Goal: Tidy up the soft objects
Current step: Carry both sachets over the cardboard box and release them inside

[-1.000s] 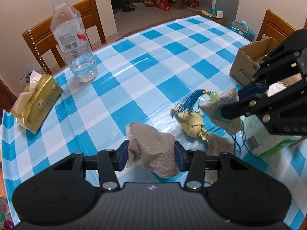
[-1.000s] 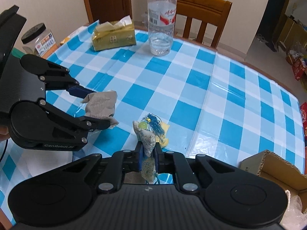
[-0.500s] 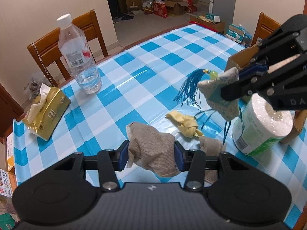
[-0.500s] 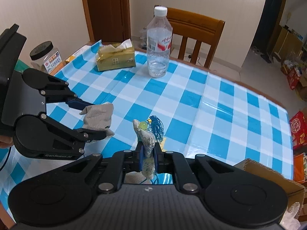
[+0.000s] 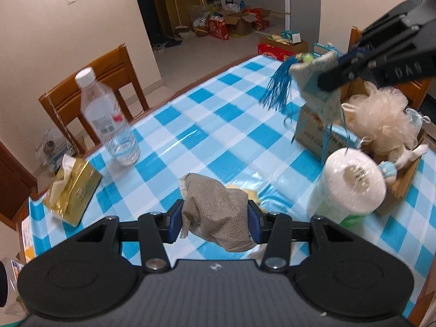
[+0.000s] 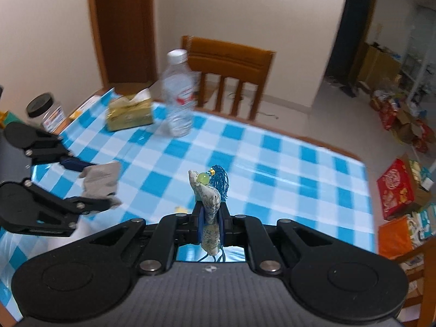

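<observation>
**Both grippers loaded and airborne, cardboard box next**

The step in hand looks like the carry: each gripper has a soft thing off the table, and the drop-off has not yet happened.

The left gripper [image 5: 215,224] is clenched on a crumpled beige cloth [image 5: 218,215], which bulges between the blue pads and hangs clear above the checked table [image 5: 218,125]. In the right wrist view the same cloth [image 6: 102,179] sits at about 9 o'clock, pinched from both sides.

The right gripper [image 6: 211,219] is closed tight on a small patterned sachet [image 6: 208,209] with a green bead and a blue tassel [image 6: 220,181]. From the left wrist view the sachet [image 5: 318,92] hangs at roughly 2 o'clock, above the near edge of the cardboard box [image 5: 403,182], its strings trailing down toward the paper roll [image 5: 351,182].

The box already holds a cream mesh pouf [image 5: 381,117] and a small plush toy, so it is probably the collecting place. A yellow soft piece [image 5: 250,193] lies on the table just behind the cloth.

The next move likely calls for bringing the sachet fully over the box opening before releasing, keeping the strings off the roll, then swinging the cloth toward 3 o'clock to follow.
</observation>
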Action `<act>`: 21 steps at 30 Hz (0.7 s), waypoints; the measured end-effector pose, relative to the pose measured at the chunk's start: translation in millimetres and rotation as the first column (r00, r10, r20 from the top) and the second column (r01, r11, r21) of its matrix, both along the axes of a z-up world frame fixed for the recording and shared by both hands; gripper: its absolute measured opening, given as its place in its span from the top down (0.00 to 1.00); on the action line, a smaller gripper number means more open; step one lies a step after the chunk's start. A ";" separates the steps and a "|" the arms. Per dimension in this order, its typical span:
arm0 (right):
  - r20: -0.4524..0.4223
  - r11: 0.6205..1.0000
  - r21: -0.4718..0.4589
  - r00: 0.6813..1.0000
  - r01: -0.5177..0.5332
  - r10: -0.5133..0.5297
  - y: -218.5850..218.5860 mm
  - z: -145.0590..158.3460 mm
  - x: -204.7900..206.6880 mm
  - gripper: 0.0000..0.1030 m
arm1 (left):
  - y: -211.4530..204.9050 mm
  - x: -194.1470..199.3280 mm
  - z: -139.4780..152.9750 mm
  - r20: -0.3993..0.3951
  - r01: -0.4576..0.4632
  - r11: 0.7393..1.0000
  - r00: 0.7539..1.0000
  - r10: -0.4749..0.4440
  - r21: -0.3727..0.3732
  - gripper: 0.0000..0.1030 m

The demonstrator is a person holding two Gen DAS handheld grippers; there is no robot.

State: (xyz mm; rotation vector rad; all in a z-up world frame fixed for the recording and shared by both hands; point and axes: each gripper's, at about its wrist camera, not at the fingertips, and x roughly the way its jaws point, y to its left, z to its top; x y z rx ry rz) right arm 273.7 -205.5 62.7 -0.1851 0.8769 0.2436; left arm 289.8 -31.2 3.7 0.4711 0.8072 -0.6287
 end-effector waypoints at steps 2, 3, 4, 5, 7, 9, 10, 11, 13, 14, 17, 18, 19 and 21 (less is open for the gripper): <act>0.016 1.000 -0.007 0.999 0.031 -0.031 -18.8 7.5 -4.3 0.87 | -10.8 -2.7 4.2 0.011 0.013 1.000 1.000 -0.013 -0.004 0.55; 0.019 0.999 -0.011 0.999 0.048 -0.048 -28.7 10.0 -6.0 0.87 | -15.0 -3.8 5.8 0.013 0.017 1.000 1.000 -0.017 -0.008 0.55; 0.019 0.998 -0.018 0.998 0.064 -0.063 -37.6 11.5 -7.6 0.87 | -21.6 -5.1 7.5 0.014 0.024 1.000 1.000 -0.024 -0.012 0.55; 0.020 0.997 -0.025 0.997 0.077 -0.077 -45.4 11.8 -9.3 0.87 | -26.7 -6.1 8.6 0.017 0.031 0.999 0.999 -0.031 -0.013 0.55; 0.014 0.994 -0.030 0.994 0.105 -0.104 -61.3 9.8 -11.3 0.87 | -38.2 -9.5 11.8 0.022 0.046 0.999 0.999 -0.045 -0.016 0.55; -0.004 0.991 -0.029 0.991 0.134 -0.134 -77.2 3.4 -11.3 0.87 | -49.7 -13.7 14.4 0.025 0.062 0.998 0.998 -0.061 -0.022 0.55; -0.015 0.989 -0.029 0.989 0.145 -0.145 -82.8 -0.8 -11.0 0.87 | -55.1 -15.5 15.7 0.026 0.070 0.997 0.997 -0.069 -0.025 0.55; -0.028 0.987 -0.031 0.987 0.158 -0.159 -89.5 -6.3 -9.8 0.85 | -61.0 -17.7 16.9 0.028 0.078 0.997 0.997 -0.077 -0.028 0.55; -0.061 0.984 -0.025 0.982 0.177 -0.178 -101.5 -17.9 -7.9 0.76 | -72.2 -21.5 19.0 0.029 0.091 0.995 0.996 -0.090 -0.034 0.55; -0.068 0.982 -0.021 0.980 0.185 -0.186 -106.1 -22.1 -8.8 0.72 | -76.7 -24.3 20.3 0.029 0.095 0.995 0.995 -0.094 -0.038 0.55; -0.073 0.978 -0.012 0.975 0.208 -0.208 -117.7 -28.1 -13.0 0.55 | -91.2 -29.9 22.4 0.029 0.112 0.993 0.993 -0.111 -0.045 0.55; -0.066 0.976 -0.005 0.974 0.218 -0.218 -121.6 -28.2 -15.5 0.33 | -96.2 -31.9 23.1 0.028 0.120 0.992 0.993 -0.118 -0.048 0.55; -0.053 0.974 0.001 0.973 0.226 -0.225 -124.4 -27.3 -17.7 0.14 | -100.7 -33.5 23.7 0.028 0.126 0.991 0.992 -0.124 -0.051 0.55; -0.017 0.973 0.021 0.973 0.231 -0.231 -130.1 -23.6 -25.1 0.00 | -109.5 -36.5 24.3 0.025 0.141 0.988 0.990 -0.139 -0.056 0.55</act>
